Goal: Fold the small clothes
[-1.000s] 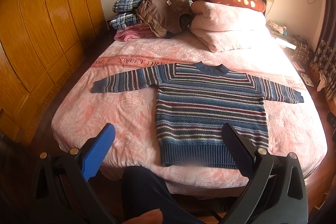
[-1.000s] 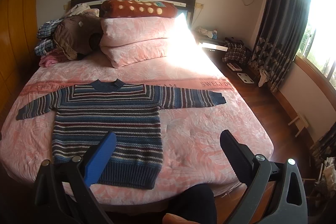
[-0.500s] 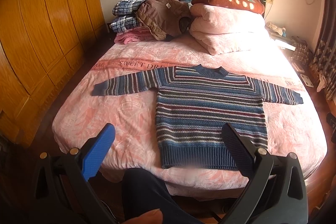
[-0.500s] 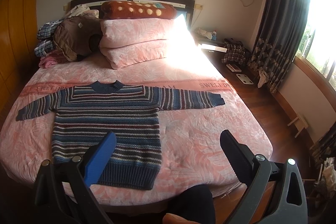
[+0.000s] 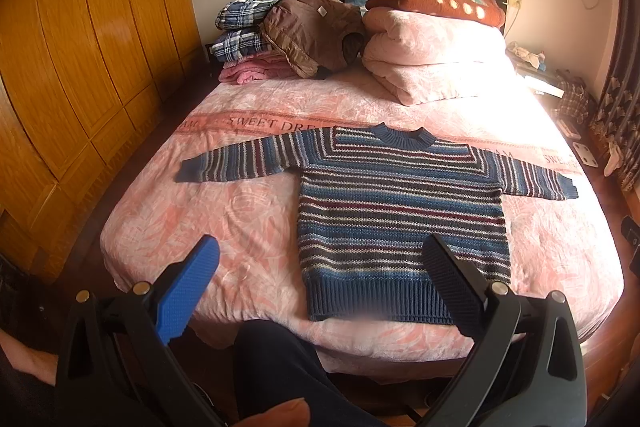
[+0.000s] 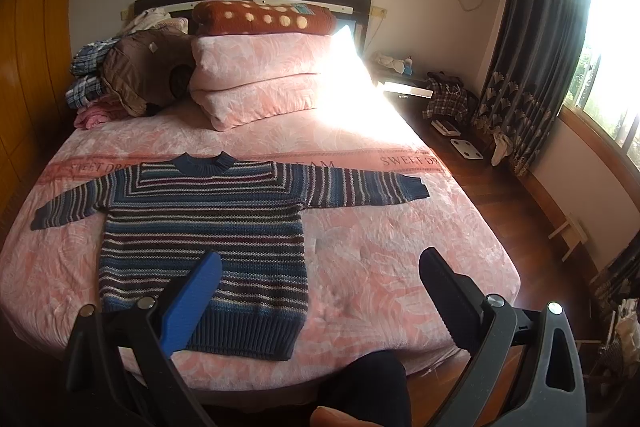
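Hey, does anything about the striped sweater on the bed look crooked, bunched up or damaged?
Nothing stands out. The blue striped knit sweater lies flat on the pink bedspread, both sleeves spread out, hem toward the foot of the bed. Both grippers are open and clear of it.

A blue, white and maroon striped knit sweater [image 5: 400, 211] [image 6: 204, 231] is lying flat, front up, sleeves spread sideways, unfolded.

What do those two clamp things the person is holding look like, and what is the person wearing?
Both look alike. The left tool is a black plastic frame with silver rivets and triangular cut-outs, carrying two long ribbed fingers: one bright blue pad and one black pad. The right tool has the same blue finger and black finger. No cables show. Below, the person's dark trousers are visible.
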The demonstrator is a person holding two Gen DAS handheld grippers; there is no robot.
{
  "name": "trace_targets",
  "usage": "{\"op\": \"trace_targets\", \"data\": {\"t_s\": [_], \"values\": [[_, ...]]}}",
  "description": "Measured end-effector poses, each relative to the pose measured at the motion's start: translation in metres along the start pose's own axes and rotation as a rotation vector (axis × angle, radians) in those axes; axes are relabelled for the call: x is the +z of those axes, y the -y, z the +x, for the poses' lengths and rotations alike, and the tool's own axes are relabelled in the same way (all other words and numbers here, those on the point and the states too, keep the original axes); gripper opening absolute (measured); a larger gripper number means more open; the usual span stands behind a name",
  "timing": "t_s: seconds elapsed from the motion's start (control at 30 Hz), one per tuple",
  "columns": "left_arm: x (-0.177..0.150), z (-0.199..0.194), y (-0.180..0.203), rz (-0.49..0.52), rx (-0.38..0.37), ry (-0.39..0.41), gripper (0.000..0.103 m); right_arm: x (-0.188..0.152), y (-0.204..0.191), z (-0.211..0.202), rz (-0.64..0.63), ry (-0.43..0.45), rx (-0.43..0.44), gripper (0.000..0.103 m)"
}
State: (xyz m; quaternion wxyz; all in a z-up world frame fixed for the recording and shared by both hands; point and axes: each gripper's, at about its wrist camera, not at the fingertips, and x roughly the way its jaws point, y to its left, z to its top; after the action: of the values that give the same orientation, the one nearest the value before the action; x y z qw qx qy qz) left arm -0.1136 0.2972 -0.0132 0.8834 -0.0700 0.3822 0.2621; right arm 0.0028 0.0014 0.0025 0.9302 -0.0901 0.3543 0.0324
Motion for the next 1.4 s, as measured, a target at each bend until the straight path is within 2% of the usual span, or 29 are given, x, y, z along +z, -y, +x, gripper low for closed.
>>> {"op": "trace_targets", "data": {"t_s": [1.4], "values": [[-0.0058,0.0018,-0.0030,-0.007,0.004,0.003,0.101,-0.0046,-0.0005,0.0023,0.002,-0.006,0.000,0.099]]}}
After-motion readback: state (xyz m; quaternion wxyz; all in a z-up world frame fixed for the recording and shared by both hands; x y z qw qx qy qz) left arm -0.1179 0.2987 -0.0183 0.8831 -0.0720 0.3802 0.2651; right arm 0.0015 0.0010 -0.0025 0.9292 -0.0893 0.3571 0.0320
